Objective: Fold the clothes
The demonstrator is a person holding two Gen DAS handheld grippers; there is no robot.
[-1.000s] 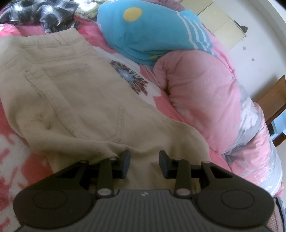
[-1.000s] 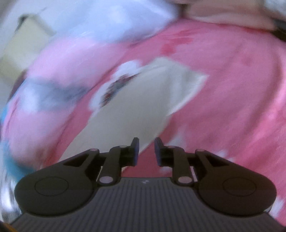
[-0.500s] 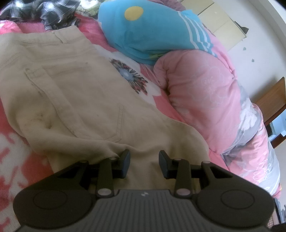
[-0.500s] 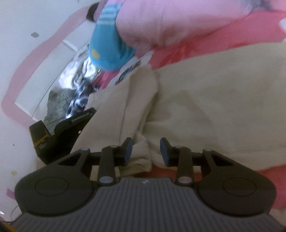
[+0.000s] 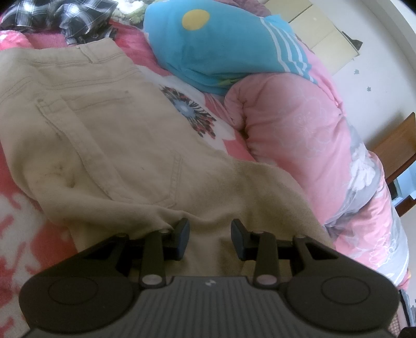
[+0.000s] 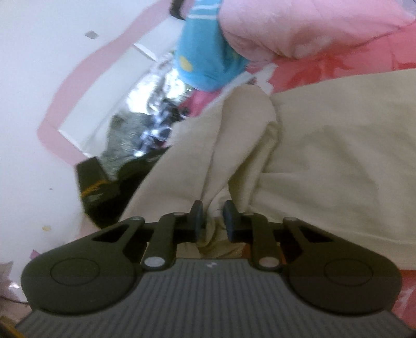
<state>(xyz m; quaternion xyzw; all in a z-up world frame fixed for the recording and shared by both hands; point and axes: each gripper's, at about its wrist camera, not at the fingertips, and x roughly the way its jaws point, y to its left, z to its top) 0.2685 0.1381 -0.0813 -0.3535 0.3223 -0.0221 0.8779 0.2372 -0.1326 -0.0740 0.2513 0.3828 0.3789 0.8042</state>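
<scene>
I am counting one pair of beige trousers (image 5: pixel 109 145) lying spread on the pink patterned bedcover (image 5: pixel 15 226), waistband at the far end. My left gripper (image 5: pixel 210 235) is hovering over the near trouser cloth with its two fingers standing apart, pressing nothing. My right gripper (image 6: pixel 212 217) has just been closing its jaws, and its two pads are now pinching one bunched fold at the trousers' edge (image 6: pixel 215 182). Also on the bed: one blue pillow with a yellow dot (image 5: pixel 223 49), one rolled pink quilt (image 5: pixel 306 145), and one black-and-white plaid garment (image 5: pixel 65 18) beyond the waistband. One dark box (image 6: pixel 98 187) is sitting beside the bed.
</scene>
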